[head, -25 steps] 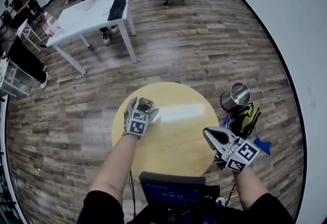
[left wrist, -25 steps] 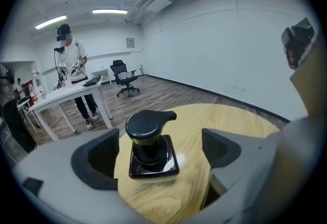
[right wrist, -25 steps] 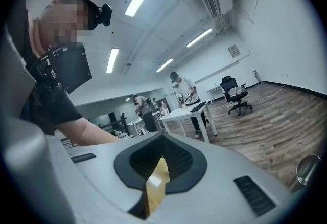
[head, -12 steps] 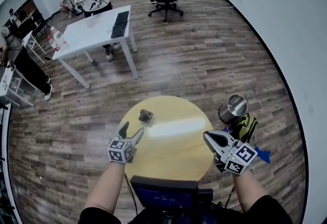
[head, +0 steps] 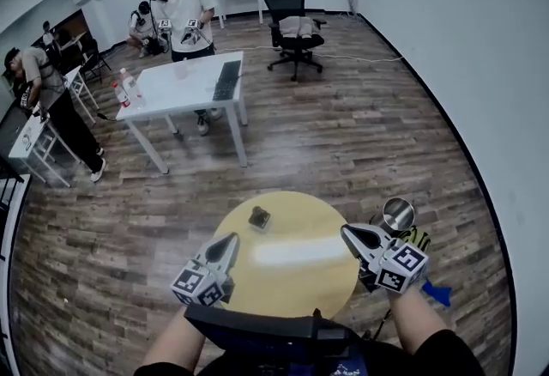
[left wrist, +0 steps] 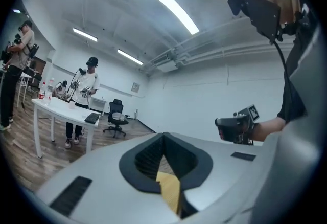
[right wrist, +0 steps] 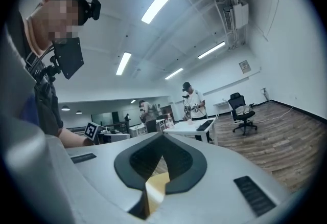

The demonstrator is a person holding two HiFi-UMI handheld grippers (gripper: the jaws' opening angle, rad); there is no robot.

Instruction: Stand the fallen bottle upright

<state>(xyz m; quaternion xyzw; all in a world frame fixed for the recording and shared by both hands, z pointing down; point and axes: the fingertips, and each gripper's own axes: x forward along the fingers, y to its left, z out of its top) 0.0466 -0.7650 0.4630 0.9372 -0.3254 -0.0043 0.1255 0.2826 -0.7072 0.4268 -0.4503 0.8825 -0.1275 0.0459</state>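
Your left gripper (head: pixel 228 242) hangs over the lower left edge of the round yellow counter (head: pixel 296 278), its jaws pressed together with nothing in them. Your right gripper (head: pixel 350 234) is at the counter's right edge, its jaws likewise together and empty. The small dark bottle (head: pixel 259 217) sits alone on the counter's upper left part, apart from both grippers.

Round table (head: pixel 319 220): yellow top, stands on the floor.
On it: small dark bottle (head: pixel 259 217), near the far left edge.
Floor (head: pixel 343 142): wood planks.
White table (head: pixel 184 89): carries a keyboard (head: pixel 226 80) and clear bottles (head: pixel 129 89).
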